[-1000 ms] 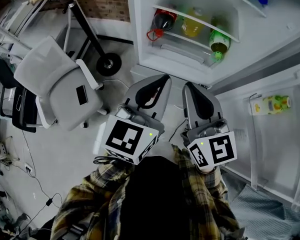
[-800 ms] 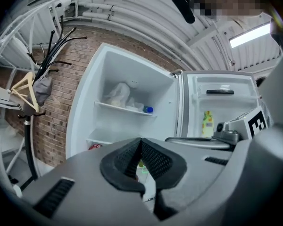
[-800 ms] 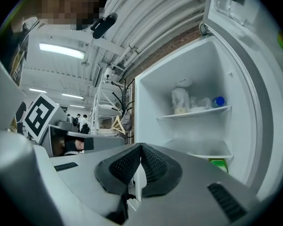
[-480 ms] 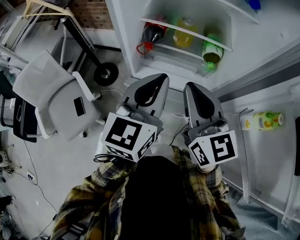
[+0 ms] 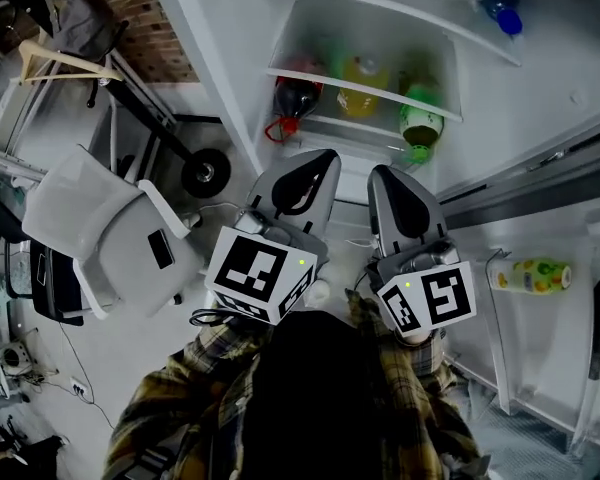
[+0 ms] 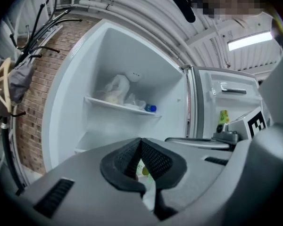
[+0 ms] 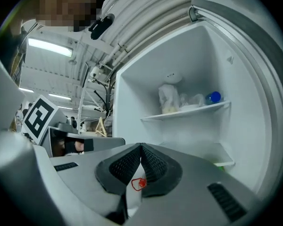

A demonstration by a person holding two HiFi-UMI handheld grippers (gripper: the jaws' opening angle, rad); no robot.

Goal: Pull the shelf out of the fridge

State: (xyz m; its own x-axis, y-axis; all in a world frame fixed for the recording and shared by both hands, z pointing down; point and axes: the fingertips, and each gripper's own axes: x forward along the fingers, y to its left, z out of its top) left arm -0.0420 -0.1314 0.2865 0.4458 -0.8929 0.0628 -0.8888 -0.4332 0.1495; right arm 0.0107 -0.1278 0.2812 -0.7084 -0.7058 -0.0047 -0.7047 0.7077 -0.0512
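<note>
The fridge stands open ahead of me. An upper shelf carries plastic bags and a blue-capped bottle. Below it runs a lower shelf with a white front edge. Along it lie a dark bottle, a yellow one and a green one. My left gripper and right gripper hang side by side in front of the fridge, short of the shelves. Both are shut with nothing between the pads.
A white office chair stands on the floor at the left, beside a wheeled stand and a brick wall. The open fridge door at the right holds a yellow-green bottle. Cables lie on the floor at far left.
The head view has swung so that the fridge interior shows more of its upper shelf and the chair sits lower left. Both grippers stay shut and keep their places in the frame.
</note>
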